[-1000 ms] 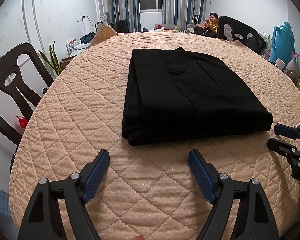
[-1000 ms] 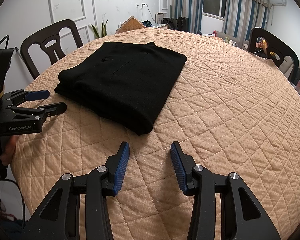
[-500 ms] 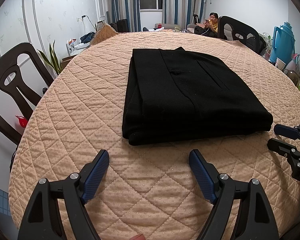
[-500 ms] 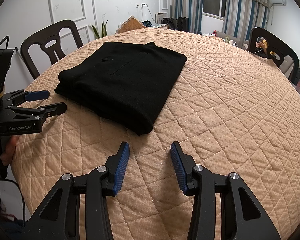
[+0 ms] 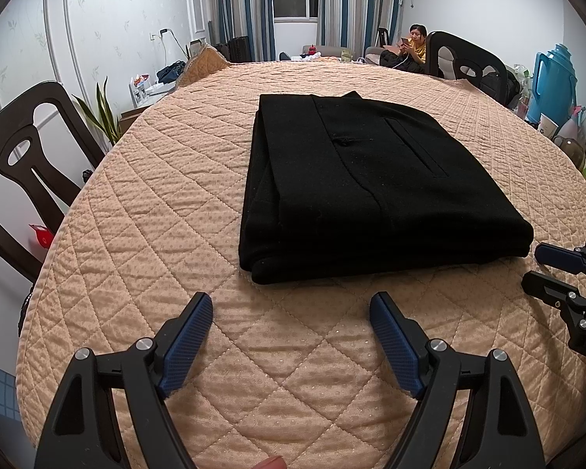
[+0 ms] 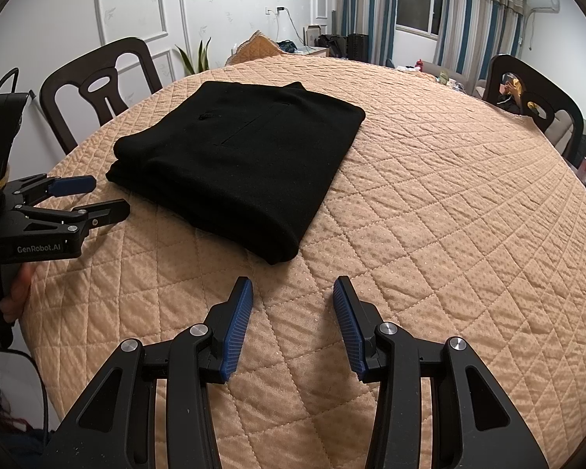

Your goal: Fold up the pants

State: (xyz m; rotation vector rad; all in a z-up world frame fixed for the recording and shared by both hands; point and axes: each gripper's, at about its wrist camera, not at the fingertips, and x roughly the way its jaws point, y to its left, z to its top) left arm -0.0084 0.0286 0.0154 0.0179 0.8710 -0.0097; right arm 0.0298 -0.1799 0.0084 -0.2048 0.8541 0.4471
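- Left wrist view: your left gripper [image 5: 291, 312] is spread wide, holding nothing, above the quilted table cover [image 5: 144, 211]. The folded black pants [image 5: 371, 191] lie just ahead of the jaws, not touching. Your right gripper [image 5: 543, 269] shows at the right edge, by the pants' near corner.
- Right wrist view: your right gripper [image 6: 293, 299] is released and empty. The pants [image 6: 246, 160] lie ahead and left, their corner just past the fingertips. Your left gripper [image 6: 109, 196] is beside their left edge.
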